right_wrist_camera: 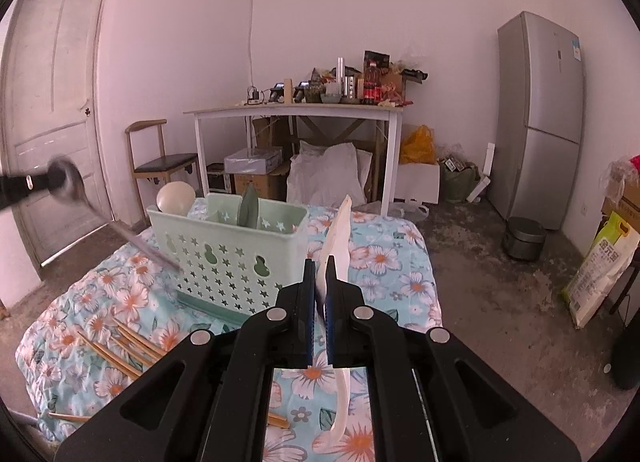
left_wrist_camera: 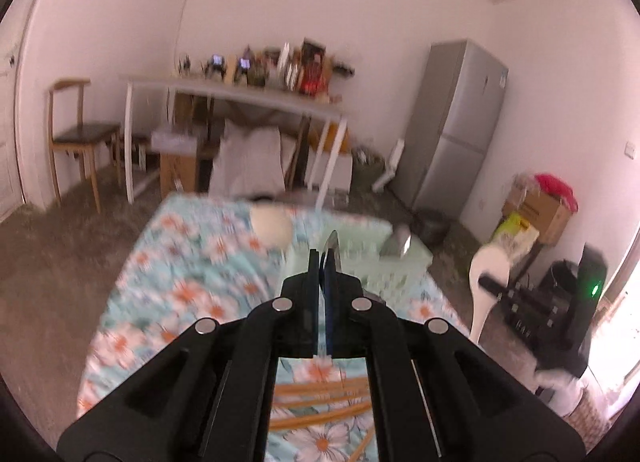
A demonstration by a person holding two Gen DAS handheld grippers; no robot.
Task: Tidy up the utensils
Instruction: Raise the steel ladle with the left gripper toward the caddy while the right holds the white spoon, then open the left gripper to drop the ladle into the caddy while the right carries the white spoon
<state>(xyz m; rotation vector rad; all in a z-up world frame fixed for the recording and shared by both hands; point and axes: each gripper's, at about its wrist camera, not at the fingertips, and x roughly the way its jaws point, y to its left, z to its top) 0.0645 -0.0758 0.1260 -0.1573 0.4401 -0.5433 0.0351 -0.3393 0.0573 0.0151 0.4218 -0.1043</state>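
My left gripper (left_wrist_camera: 323, 262) is shut on a metal spoon (left_wrist_camera: 333, 248), held above the floral table; it shows blurred at the left of the right wrist view (right_wrist_camera: 70, 185). My right gripper (right_wrist_camera: 319, 270) is shut on a white rice paddle (right_wrist_camera: 340, 229), held edge-on, right of a mint green star-holed utensil basket (right_wrist_camera: 228, 250); the paddle also shows in the left wrist view (left_wrist_camera: 486, 286). The basket holds a white spoon (right_wrist_camera: 175, 197) and a green paddle (right_wrist_camera: 248, 207). Several wooden chopsticks (right_wrist_camera: 120, 346) lie loose on the cloth; they also show in the left wrist view (left_wrist_camera: 320, 402).
The table has a floral cloth (right_wrist_camera: 384, 262). Behind stand a cluttered white desk (right_wrist_camera: 296, 111), a wooden chair (right_wrist_camera: 160, 159), a grey fridge (right_wrist_camera: 540, 117), a door (right_wrist_camera: 48, 101), a rice bag (right_wrist_camera: 600, 266) and a small bin (right_wrist_camera: 524, 238).
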